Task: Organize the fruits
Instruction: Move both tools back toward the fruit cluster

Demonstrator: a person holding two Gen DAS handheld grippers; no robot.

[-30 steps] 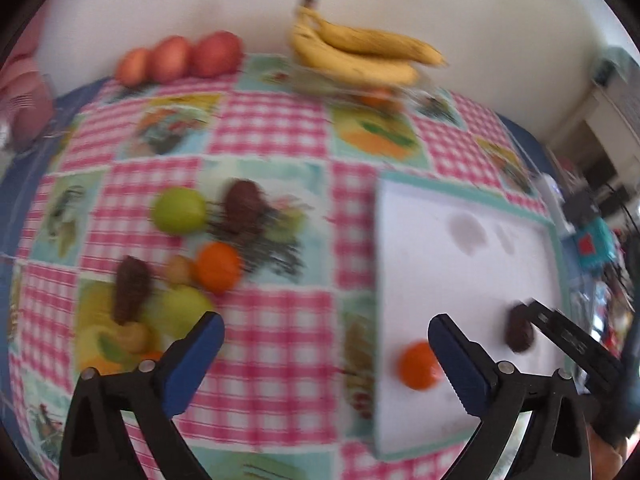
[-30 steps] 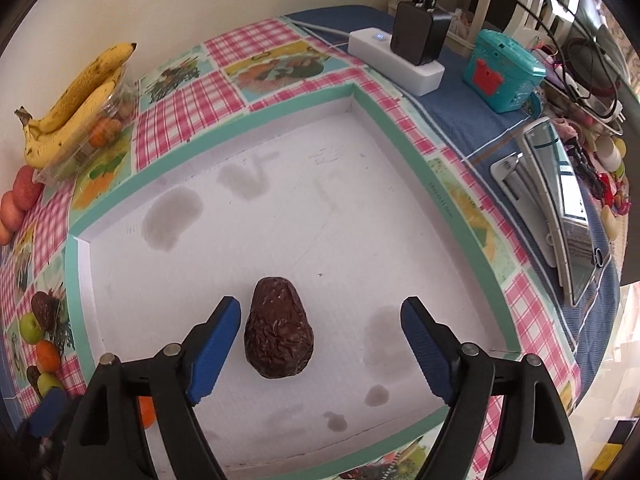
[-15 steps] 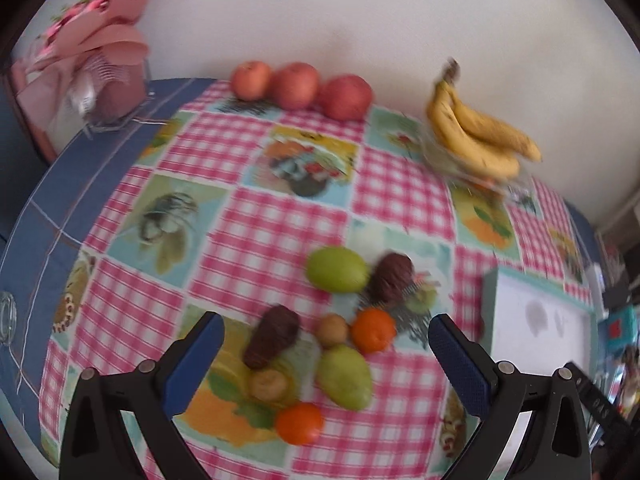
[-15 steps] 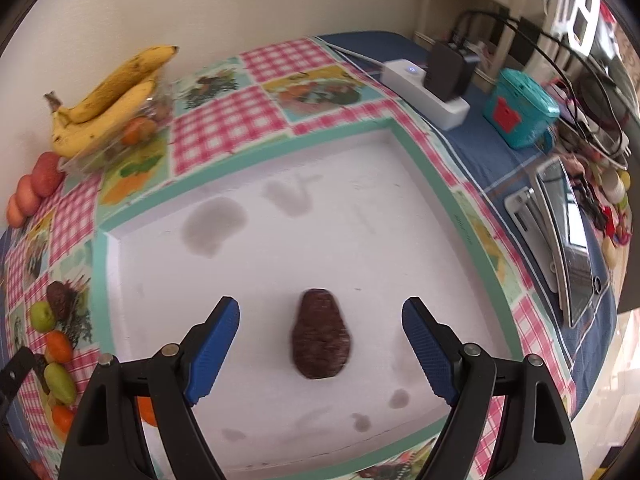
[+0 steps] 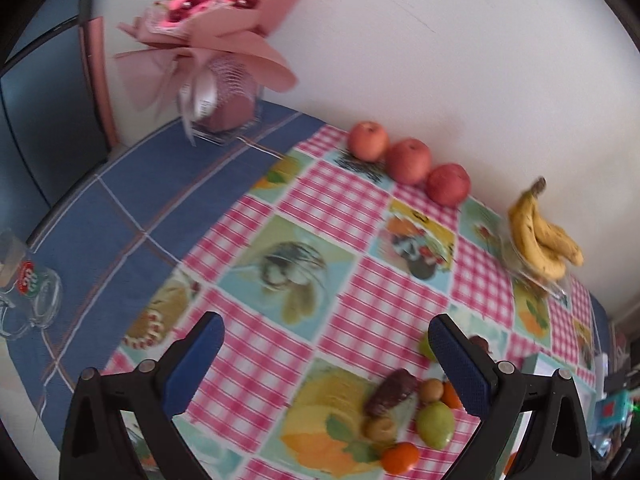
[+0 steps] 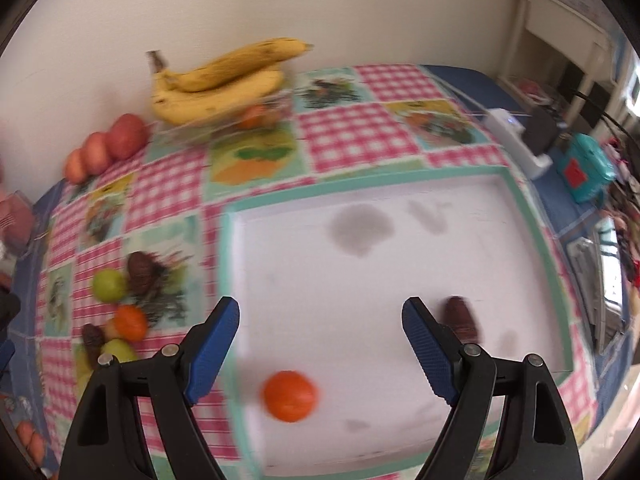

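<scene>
While both sets of tongs hang empty with their blue pads spread wide apart, the right tongs (image 6: pixel 320 344) hover above a white tray (image 6: pixel 524 208) with a teal rim, where an orange fruit (image 6: pixel 290 396) lies just below the gap and a dark brown fruit (image 6: pixel 462 318) sits beside the right pad. The left tongs (image 5: pixel 324 364) hover over the checked cloth (image 5: pixel 352 208) on the worktop, a cluster of small fruits (image 5: pixel 416 412) lying loose by their right pad: dark brown, green, tan and orange pieces. Farther back, three red apples (image 5: pixel 408 160) line the wall, and a bunch of bananas (image 5: pixel 540 236) rests on a clear container. A pink bouquet (image 5: pixel 212 28) stands at the far corner on blue cloth.
</scene>
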